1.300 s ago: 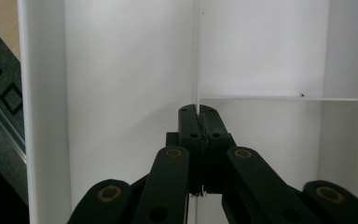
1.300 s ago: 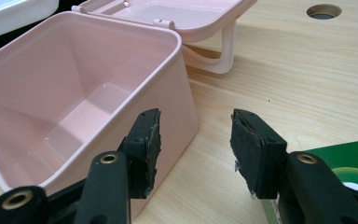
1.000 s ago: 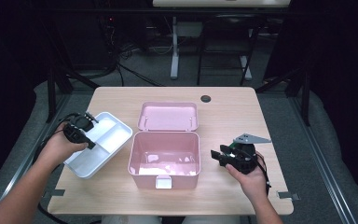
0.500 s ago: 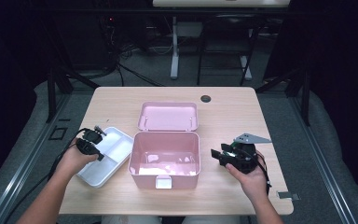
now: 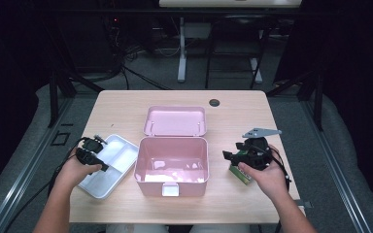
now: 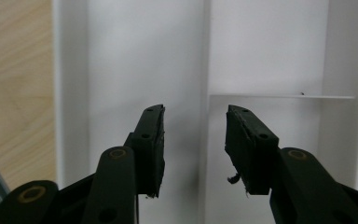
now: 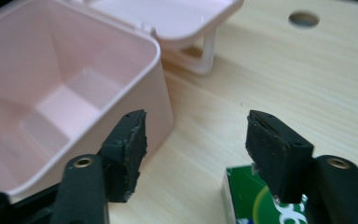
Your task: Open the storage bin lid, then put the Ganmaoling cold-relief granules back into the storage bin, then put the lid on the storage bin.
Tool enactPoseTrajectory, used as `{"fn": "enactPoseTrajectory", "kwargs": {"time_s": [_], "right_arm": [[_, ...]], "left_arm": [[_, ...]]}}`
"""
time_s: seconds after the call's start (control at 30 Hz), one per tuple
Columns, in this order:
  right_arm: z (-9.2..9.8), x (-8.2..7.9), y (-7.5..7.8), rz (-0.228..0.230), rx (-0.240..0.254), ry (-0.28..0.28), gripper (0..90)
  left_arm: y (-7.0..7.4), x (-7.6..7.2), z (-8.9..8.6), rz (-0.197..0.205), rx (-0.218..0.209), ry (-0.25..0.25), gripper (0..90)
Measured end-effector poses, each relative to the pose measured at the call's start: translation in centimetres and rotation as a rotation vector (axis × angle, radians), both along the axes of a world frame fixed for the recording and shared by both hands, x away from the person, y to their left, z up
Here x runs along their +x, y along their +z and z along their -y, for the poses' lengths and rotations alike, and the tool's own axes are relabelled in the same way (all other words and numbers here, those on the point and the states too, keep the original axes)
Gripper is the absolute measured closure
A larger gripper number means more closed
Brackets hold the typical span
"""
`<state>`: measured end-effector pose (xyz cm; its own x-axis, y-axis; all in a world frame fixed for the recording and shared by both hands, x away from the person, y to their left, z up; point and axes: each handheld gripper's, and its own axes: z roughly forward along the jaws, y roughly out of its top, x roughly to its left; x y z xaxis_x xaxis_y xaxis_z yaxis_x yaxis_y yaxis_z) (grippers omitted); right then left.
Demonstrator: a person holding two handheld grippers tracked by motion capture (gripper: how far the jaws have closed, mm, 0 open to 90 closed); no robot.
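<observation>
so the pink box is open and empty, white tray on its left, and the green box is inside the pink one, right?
Not quite: the green box lies on the table right of the pink box, under the right gripper, as the high view shows. The white tray and the rest are right.

No text, number or brand can be read. The green box [image 7: 256,198] near the table's [image 5: 281,116] right edge carries a white and yellow printed mark on its top face, cut off by the picture's lower edge in the right gripper view and too blurred to spell out. In the high view the box [image 5: 239,174] is too small to read.
</observation>
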<state>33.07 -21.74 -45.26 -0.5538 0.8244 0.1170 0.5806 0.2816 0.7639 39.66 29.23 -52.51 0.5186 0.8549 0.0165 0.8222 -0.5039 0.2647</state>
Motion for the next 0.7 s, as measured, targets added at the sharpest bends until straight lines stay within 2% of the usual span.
{"fn": "enactPoseTrajectory", "kwargs": {"time_s": [0.03,0.07,0.13,0.17,0.2,0.23,0.27,0.3,0.33,0.37,0.43,0.47,0.57,0.6,0.7], "right_arm": [[0.0,0.3,0.1,-0.023,-0.023,0.011,34.0],[-0.1,0.8,0.2,-0.052,-0.073,0.036,32.3],[-0.3,1.3,0.2,-0.084,-0.124,0.053,29.4],[-0.3,1.7,0.2,-0.108,-0.157,0.058,28.3],[-0.3,2.1,0.3,-0.132,-0.192,0.062,26.0],[-0.4,2.5,0.4,-0.155,-0.202,0.063,23.2],[-0.4,2.5,0.4,-0.155,-0.202,0.063,23.2],[-0.4,3.1,0.6,-0.202,-0.225,0.071,15.6],[-0.4,3.1,0.6,-0.202,-0.225,0.071,15.6],[-0.5,3.3,0.6,-0.213,-0.237,0.069,13.5],[-0.6,3.9,0.7,-0.246,-0.301,0.069,8.2],[-0.6,4.3,0.6,-0.285,-0.346,0.077,4.2],[-0.5,4.9,0.2,-0.332,-0.413,0.086,3.4],[-0.5,5.0,0.1,-0.361,-0.427,0.085,3.0],[-0.3,5.6,-0.1,-0.395,-0.464,0.094,3.2]], "left_arm": [[0.0,0.0,0.0,0.000,0.000,0.000,55.5],[0.5,-0.3,-0.4,0.017,-0.022,-0.004,52.4],[0.5,-0.5,-0.4,0.005,-0.027,-0.017,50.4],[0.6,-0.6,-0.4,0.019,-0.022,-0.033,50.3],[0.6,-0.7,-0.4,0.015,-0.029,-0.027,50.0],[0.8,-0.8,-0.4,0.017,-0.033,-0.022,49.9],[0.8,-0.8,-0.4,0.017,-0.033,-0.022,49.4],[1.1,-0.9,-0.5,0.013,-0.058,-0.014,48.4],[1.1,-0.9,-0.5,0.013,-0.058,-0.014,48.0],[1.4,-1.0,-0.4,0.014,-0.080,-0.007,48.0],[1.9,-1.2,-0.4,0.020,-0.096,-0.006,45.7],[2.2,-1.3,-0.3,0.017,-0.104,-0.010,44.4],[2.4,-1.5,-0.1,0.018,-0.122,-0.015,41.8],[2.6,-1.6,-0.1,0.023,-0.124,-0.024,41.3],[2.6,-1.6,-0.1,0.021,-0.127,-0.017,39.9]]}}
